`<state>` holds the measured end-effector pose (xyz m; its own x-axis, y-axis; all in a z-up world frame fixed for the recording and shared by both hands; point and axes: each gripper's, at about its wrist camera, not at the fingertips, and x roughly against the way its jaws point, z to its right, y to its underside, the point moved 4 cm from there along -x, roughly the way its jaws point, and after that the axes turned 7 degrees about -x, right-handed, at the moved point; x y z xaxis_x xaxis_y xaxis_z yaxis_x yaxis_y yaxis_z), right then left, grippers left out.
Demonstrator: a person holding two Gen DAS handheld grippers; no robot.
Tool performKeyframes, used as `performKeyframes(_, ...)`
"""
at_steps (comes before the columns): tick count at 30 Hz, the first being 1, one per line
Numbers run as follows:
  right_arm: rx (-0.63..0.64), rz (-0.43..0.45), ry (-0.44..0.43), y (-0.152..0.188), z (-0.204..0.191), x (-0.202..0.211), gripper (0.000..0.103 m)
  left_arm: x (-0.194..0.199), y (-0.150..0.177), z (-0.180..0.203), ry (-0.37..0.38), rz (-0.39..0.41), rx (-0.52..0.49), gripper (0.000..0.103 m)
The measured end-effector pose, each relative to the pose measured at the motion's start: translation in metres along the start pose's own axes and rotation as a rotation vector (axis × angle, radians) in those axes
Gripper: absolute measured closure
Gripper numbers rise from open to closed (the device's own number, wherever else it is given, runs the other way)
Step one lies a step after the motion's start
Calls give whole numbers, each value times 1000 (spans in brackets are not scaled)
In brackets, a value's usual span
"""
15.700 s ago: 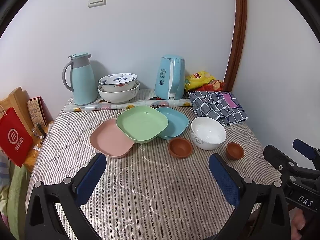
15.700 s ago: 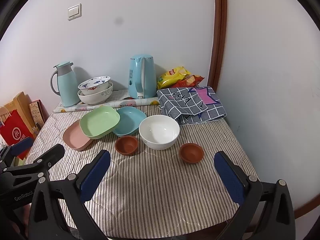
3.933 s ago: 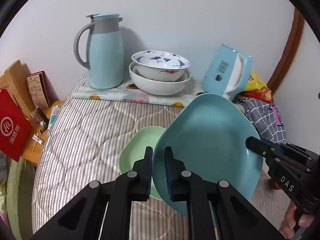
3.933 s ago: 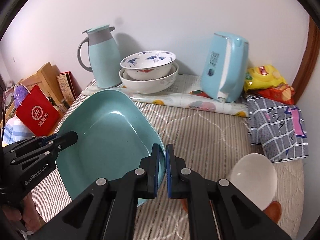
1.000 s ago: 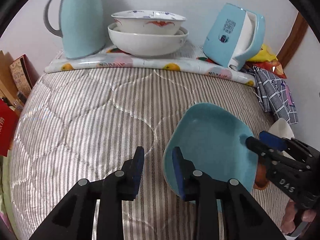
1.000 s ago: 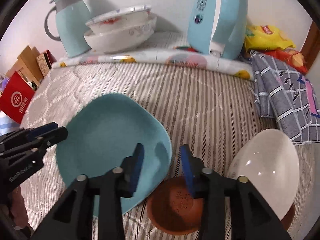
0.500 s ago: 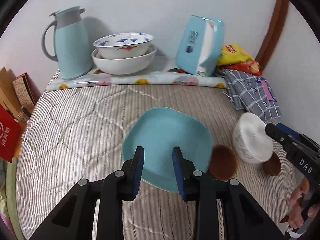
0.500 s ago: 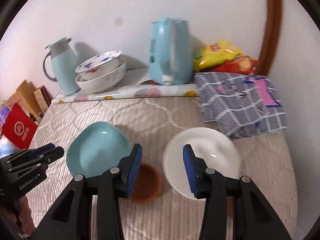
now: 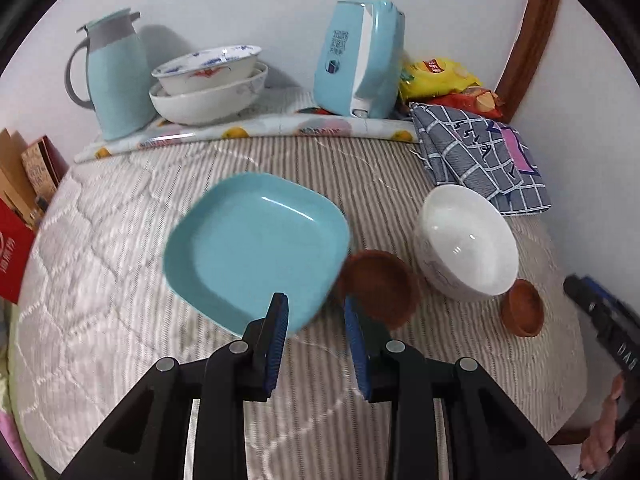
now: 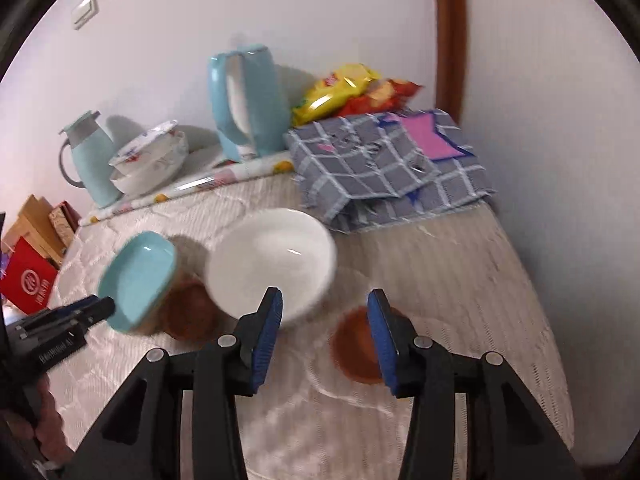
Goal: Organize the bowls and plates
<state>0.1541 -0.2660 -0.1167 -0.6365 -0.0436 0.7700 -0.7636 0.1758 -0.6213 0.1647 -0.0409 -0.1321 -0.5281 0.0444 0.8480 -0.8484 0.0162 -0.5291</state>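
A teal square plate point(image 9: 256, 248) lies on the striped tablecloth point(image 9: 120, 320), and also shows in the right wrist view point(image 10: 138, 278). Right of it sit a brown saucer point(image 9: 380, 286), a white bowl point(image 9: 466, 244) and a smaller brown saucer point(image 9: 522, 314). My left gripper point(image 9: 314, 322) is open and empty, just in front of the plate's near edge. My right gripper point(image 10: 324, 322) is open and empty, hovering over the white bowl point(image 10: 272, 264) and the small brown saucer point(image 10: 358, 344). The other brown saucer point(image 10: 188, 314) lies left of the bowl.
At the back stand a teal jug point(image 9: 114, 76), two stacked patterned bowls point(image 9: 208, 84), a teal kettle point(image 9: 358, 58), snack bags point(image 9: 444, 80) and a folded checked cloth point(image 9: 480, 152). A red bag point(image 9: 12, 256) hangs at the left table edge. The wall is close on the right.
Both grippers have let go of the teal plate, which now lies flat on the table, and have backed off. The right gripper has swung right toward the white bowl and opened wider.
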Motion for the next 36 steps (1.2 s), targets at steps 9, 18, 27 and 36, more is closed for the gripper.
performKeyframes(9,-42,-50,37,21,54,-20,51,-24,9,31,2,-41,-3,75)
performKeyframes(18,-63,-102,35,29,76,-53,52,-52,2,31,-14,-67,52,72)
performKeyframes(27,-70,-127,-1,26,76,-74,52,-66,-5,28,-42,-89,82,70)
performKeyframes(36,-53,-161,-16,32,70,-88,67,-71,-9,27,-20,-68,106,70)
